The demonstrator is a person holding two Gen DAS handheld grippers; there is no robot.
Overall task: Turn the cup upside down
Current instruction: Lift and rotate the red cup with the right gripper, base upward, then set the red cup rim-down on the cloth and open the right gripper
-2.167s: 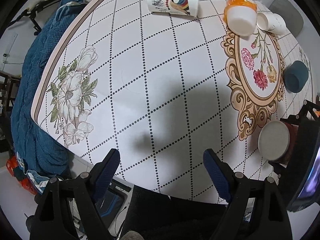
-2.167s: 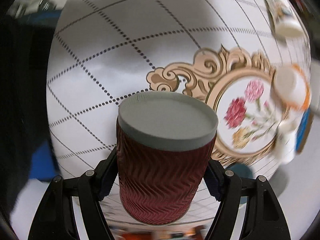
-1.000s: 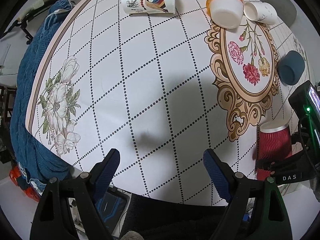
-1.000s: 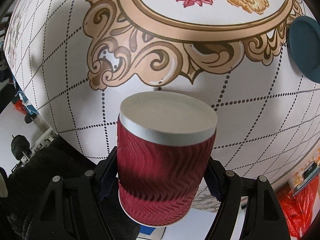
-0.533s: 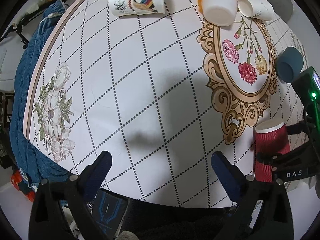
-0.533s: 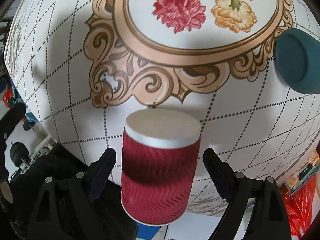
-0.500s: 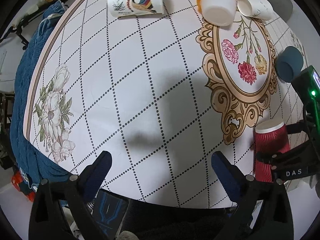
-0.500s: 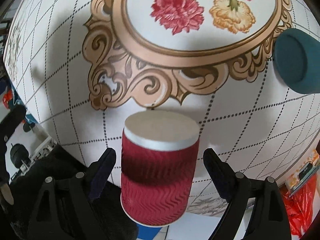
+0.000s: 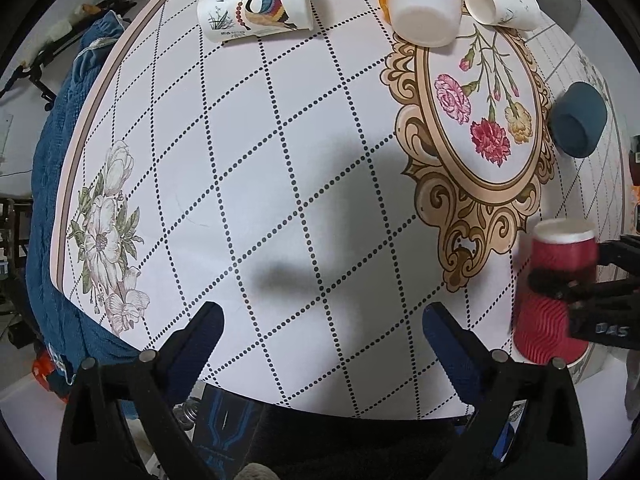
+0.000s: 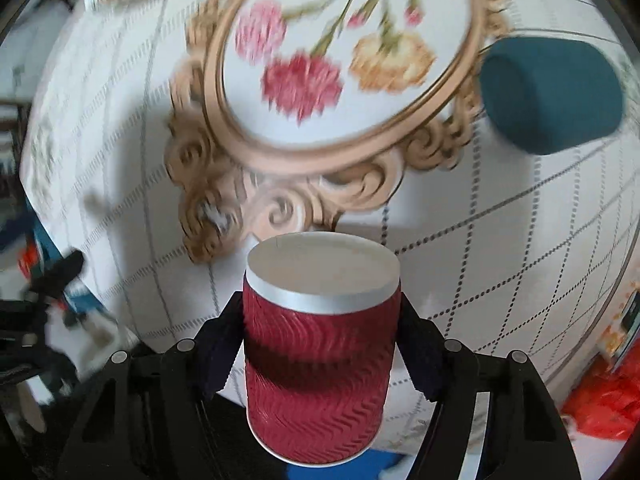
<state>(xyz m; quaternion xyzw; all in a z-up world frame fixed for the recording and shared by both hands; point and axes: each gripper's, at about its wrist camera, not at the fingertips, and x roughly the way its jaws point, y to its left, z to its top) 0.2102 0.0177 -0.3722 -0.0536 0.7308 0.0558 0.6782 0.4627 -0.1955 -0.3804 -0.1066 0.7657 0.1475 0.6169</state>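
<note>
A dark red ribbed paper cup (image 10: 320, 372) stands upside down, white base up, at the near right edge of the table; it also shows in the left wrist view (image 9: 554, 296). My right gripper (image 10: 322, 340) is open, its fingers (image 10: 218, 354) standing apart from the cup's sides. The view is motion-blurred. In the left wrist view the right gripper's black body (image 9: 600, 300) overlaps the cup. My left gripper (image 9: 320, 344) is open and empty above the table's near edge.
A bird-printed cup (image 9: 256, 4) lies on its side at the far left. An upturned orange-and-white cup (image 9: 422, 8) and a white cup (image 9: 502, 6) on its side sit at the back. A dark teal cup (image 9: 578, 124) lies at the right. Blue cloth (image 9: 48, 184) hangs left.
My right gripper let go of the red cup, set upside down on the table, and is drawing back and swinging. My left gripper opened wider and has barely moved.
</note>
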